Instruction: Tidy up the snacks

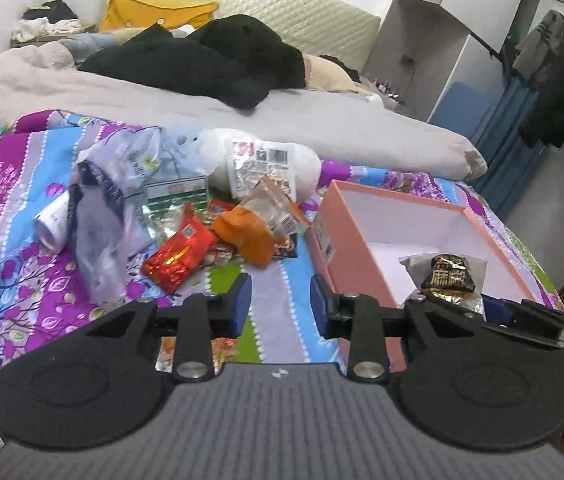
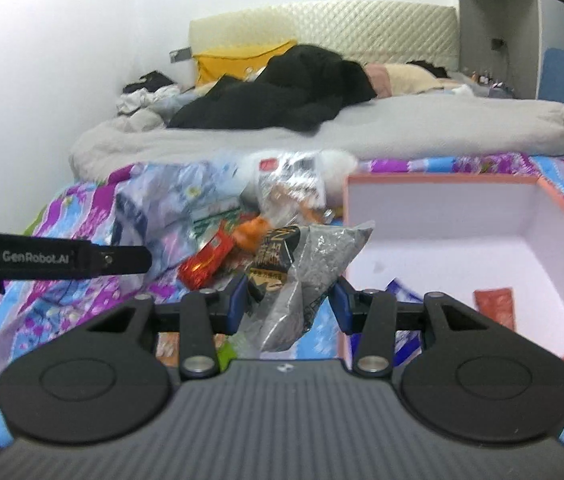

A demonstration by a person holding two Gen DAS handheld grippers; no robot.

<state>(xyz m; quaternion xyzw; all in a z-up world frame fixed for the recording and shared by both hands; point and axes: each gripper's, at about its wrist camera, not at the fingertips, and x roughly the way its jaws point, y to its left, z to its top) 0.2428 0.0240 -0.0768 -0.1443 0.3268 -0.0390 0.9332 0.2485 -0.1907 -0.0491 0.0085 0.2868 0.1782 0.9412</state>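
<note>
Blue-padded jaws of the right gripper (image 2: 288, 300) clamp a silver snack packet (image 2: 306, 276), held above the bedspread beside the pink box (image 2: 442, 178). I judge this the carrying step; next it must swing over the box and release. Parted and empty, the left gripper (image 1: 281, 302) hovers near the snack pile (image 1: 210, 216).

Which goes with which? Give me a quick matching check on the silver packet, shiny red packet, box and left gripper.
Things:
1. silver packet
2. shiny red packet
3. box
4. left gripper

States:
A. in the pile on the bedspread
B. nothing between its jaws
C. held by the right gripper
D. open-topped, right of the pile

Pairs: 1-C, 2-A, 3-D, 4-B
</note>
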